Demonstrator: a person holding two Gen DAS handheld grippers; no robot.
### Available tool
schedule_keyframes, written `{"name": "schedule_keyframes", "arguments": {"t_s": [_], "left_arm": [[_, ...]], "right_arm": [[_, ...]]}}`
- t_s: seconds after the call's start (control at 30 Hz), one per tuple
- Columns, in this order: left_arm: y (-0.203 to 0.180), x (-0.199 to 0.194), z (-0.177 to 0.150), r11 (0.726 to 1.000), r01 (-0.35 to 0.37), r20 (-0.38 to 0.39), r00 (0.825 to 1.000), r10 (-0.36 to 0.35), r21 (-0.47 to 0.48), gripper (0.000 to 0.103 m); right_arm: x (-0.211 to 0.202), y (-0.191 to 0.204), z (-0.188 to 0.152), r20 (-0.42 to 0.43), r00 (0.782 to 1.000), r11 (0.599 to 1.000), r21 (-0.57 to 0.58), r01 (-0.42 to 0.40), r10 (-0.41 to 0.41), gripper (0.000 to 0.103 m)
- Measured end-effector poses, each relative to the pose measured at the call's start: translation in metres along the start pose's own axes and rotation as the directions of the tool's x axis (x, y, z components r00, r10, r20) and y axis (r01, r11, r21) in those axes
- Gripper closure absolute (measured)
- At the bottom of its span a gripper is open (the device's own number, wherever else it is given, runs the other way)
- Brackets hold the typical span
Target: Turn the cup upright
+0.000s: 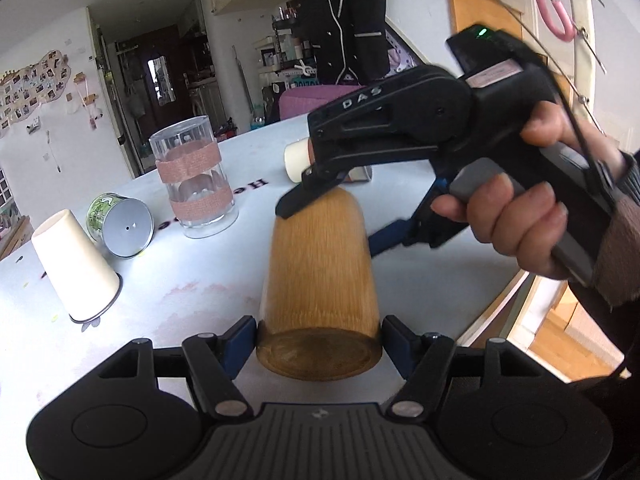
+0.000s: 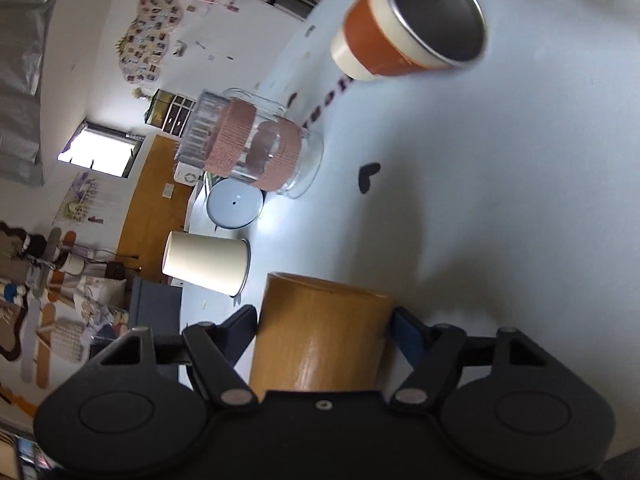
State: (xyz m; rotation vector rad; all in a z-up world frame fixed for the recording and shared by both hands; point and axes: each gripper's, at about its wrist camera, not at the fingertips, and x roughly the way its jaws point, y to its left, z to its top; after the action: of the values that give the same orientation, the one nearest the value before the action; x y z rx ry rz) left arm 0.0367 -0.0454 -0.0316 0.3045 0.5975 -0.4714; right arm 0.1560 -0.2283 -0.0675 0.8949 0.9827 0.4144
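On the left of the left wrist view an off-white paper cup (image 1: 78, 266) stands mouth down on the bench (image 1: 180, 292); just beside it a green-printed tin (image 1: 120, 226) lies on its side; further right a clear glass jar (image 1: 194, 178) banded with pink tape stands upright. In the middle, the wooden cup (image 1: 320, 280) is caught between both tools, apparently lifted off the bench and lying roughly level, its flat end towards the left camera; the left hand-held gripper (image 1: 318, 340) has its blue pads closed against that near end; the right hand-held gripper (image 1: 320, 216), held in the person's hand (image 1: 520, 216), clamps the rounded far end, its pads pressed on either side of the body in the right wrist view (image 2: 320, 328). Behind it an orange-banded steel cup (image 2: 404, 28) lies on its side. I judge the flip about midway: the cup is grasped and turned part of the way; rotating it mouth up, setting it down and letting go remain; which end is the mouth I cannot tell.
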Motion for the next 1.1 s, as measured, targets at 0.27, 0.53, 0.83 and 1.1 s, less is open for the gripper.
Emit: {"name": "schedule_keyframes", "arguments": {"t_s": [0.27,0.53,0.83,1.1], "left_arm": [[0.014,-0.007,0.000,0.989,0.090,0.143,0.987,-0.073,-0.120,0.033],[0.010,0.000,-0.022,0.975,0.148,0.197,0.974,-0.114,-0.164,0.035],[0.007,0.004,-0.035,0.978,0.138,0.225,0.969,-0.100,-0.159,0.035],[0.003,0.012,-0.039,0.981,0.126,0.228,0.970,-0.091,-0.147,0.035]], "right_arm": [[-0.040,0.062,-0.037,0.252,0.966,0.846,-0.502,0.178,-0.054,0.029],[-0.054,0.092,-0.078,0.310,0.950,0.613,-0.744,0.267,-0.038,0.029],[-0.062,0.093,-0.103,0.305,0.951,0.530,-0.798,0.287,-0.056,0.026],[-0.045,0.077,-0.104,0.241,0.967,0.577,-0.779,0.244,-0.083,0.029]]}}
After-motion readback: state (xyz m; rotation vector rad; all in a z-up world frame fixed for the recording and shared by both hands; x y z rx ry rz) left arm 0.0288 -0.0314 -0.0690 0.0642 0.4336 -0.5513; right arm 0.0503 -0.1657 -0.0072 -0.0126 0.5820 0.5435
